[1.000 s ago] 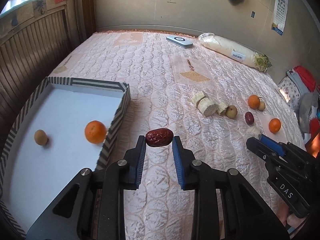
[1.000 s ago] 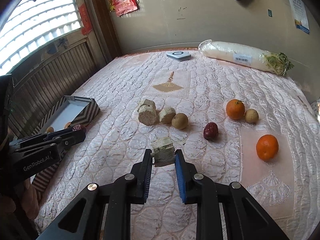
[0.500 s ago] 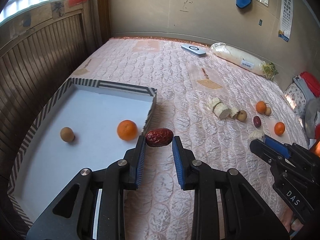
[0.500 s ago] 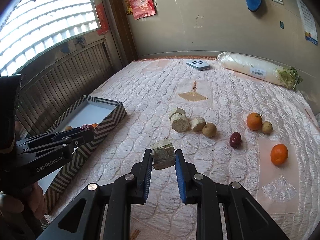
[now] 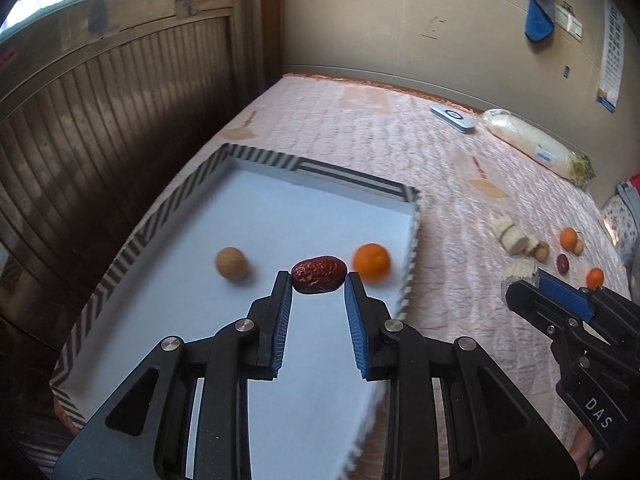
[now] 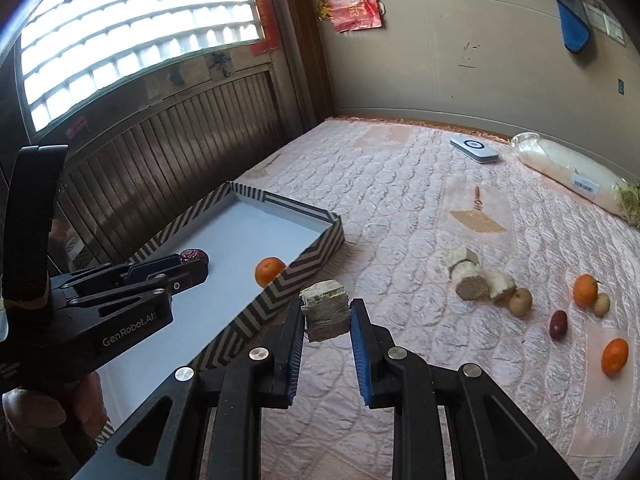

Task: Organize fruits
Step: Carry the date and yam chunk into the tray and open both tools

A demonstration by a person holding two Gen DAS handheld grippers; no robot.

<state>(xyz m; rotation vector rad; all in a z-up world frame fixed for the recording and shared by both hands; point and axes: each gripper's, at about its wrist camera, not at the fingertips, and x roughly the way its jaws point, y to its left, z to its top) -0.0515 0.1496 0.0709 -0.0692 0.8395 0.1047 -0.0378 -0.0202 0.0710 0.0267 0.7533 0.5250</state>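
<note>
My left gripper [image 5: 318, 282] is shut on a red date [image 5: 319, 274] and holds it above the striped tray [image 5: 312, 166], which has a white floor. In the tray lie an orange [image 5: 371, 263] and a small brown fruit [image 5: 231, 263]. My right gripper [image 6: 325, 312] is shut on a pale cut chunk [image 6: 325, 310], just right of the tray's near wall [image 6: 304, 266]. The left gripper [image 6: 188, 266] also shows in the right wrist view, over the tray.
On the pink quilt lie more pale chunks [image 6: 474, 278], a brown fruit [image 6: 520, 301], a red date [image 6: 557, 324], two oranges [image 6: 585, 290] [image 6: 615, 356] and a small brown fruit [image 6: 601, 305]. A wrapped radish [image 6: 572, 176] and a white device [image 6: 474, 149] lie by the far wall.
My left gripper has moved left with the date, from beside the tray to above its floor. My right gripper has carried the chunk left toward the tray's wall.
</note>
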